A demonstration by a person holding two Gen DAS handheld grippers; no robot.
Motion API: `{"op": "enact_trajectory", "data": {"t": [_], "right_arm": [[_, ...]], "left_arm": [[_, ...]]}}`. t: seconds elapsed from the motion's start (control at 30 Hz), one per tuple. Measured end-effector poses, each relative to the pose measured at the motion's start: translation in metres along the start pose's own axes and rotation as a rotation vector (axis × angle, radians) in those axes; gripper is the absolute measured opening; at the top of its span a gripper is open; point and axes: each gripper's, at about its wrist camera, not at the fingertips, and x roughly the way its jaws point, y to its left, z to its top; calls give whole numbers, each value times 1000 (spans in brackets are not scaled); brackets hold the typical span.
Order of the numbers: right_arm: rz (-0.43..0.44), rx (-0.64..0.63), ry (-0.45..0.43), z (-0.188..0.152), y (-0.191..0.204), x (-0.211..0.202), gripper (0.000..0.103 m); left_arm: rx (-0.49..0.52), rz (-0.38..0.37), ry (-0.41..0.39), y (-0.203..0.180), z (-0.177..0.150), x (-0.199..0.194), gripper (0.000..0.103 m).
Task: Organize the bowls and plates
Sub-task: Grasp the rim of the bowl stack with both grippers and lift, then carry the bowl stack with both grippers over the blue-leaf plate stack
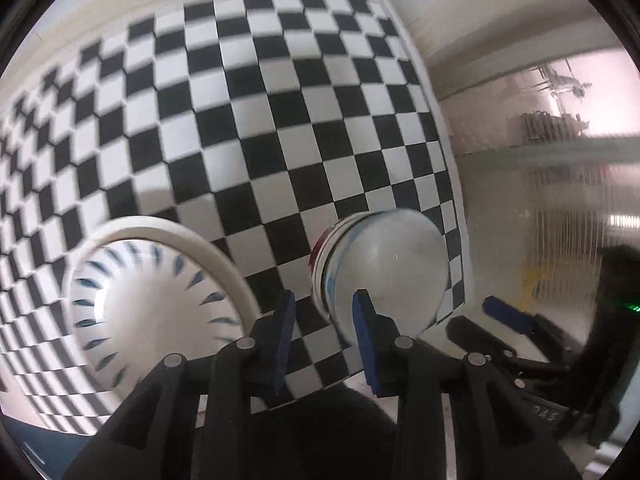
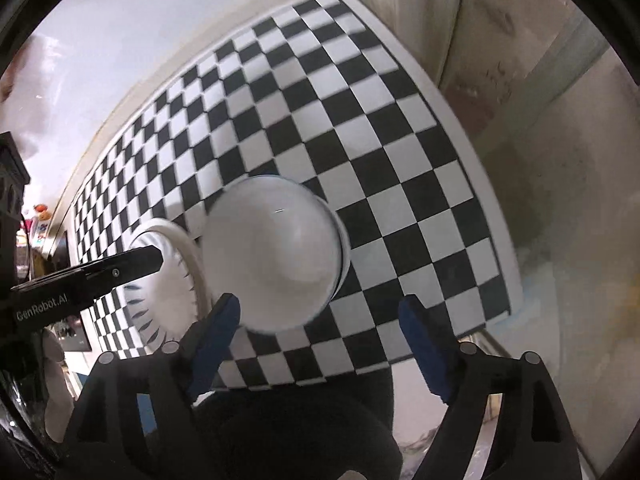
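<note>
Nearest the lens in the left wrist view: left gripper (image 1: 324, 322), blue pads (image 1: 285, 332) parted by a moderate gap, nothing between them, so released. It hovers over the checkered mat (image 1: 248, 120), between the two groups of crockery. In the right wrist view the right gripper (image 2: 320, 328) is spread wide and empty; its left pad sits just at the near rim of the stacked bowls (image 2: 272, 256), contact not resolvable through motion blur. Stacked bowls (image 1: 380, 272) sit near the right-hand edge of the mat: several nested, mouths up, top one plain white inside, a red band and blue marks showing on outer walls lower in the stack. Just beside them to the left, possibly touching at the rims, is a patterned bowl (image 1: 156, 300) with blue dashes radiating inside, resting in or on a wider white plate (image 1: 224, 260). Judgement: glazed ceramic, stiff, fairly heavy as a stack, slick under the pads, brittle if knocked or dropped. Best hold is likely a pinch across a rim wall, one pad inside and one outside; a nested stack may shift if lifted by the top bowl alone. All pieces are round, so no long axis in plan; each symmetry axis stands roughly upright, openings facing up toward the cameras.
</note>
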Motion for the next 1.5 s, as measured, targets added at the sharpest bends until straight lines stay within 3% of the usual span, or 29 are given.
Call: {"op": "enact_trajectory", "data": {"t": [0.13, 0.43, 0.5, 0.7, 0.77, 0.9, 0.93, 0.97, 1.03, 1.37, 1.5], "right_arm": [[24, 59, 34, 16, -18, 29, 84], [45, 77, 97, 32, -28, 73, 84], [47, 70, 112, 33, -26, 82, 84], [90, 44, 163, 37, -20, 112, 84], [106, 40, 176, 37, -21, 120, 84], [146, 55, 181, 36, -27, 134, 84], [152, 61, 184, 37, -29, 137, 81], [158, 65, 188, 37, -29, 140, 71], [236, 86, 210, 38, -29, 147, 58], [269, 109, 185, 44, -36, 139, 49], [268, 106, 169, 48, -45, 132, 52]], "left_arm": [[-43, -61, 82, 10, 15, 31, 27], [-57, -114, 143, 6, 24, 64, 28], [-55, -106, 154, 6, 26, 70, 36], [-66, -106, 211, 12, 28, 97, 40], [-80, -138, 218, 16, 27, 102, 45], [-84, -170, 198, 18, 27, 106, 45], [-89, -178, 195, 19, 27, 107, 45], [-82, -186, 188, 18, 26, 107, 44], [-75, -194, 168, 20, 25, 106, 44], [-71, -222, 131, 27, 22, 102, 41], [-65, -225, 144, 28, 22, 103, 41]]}}
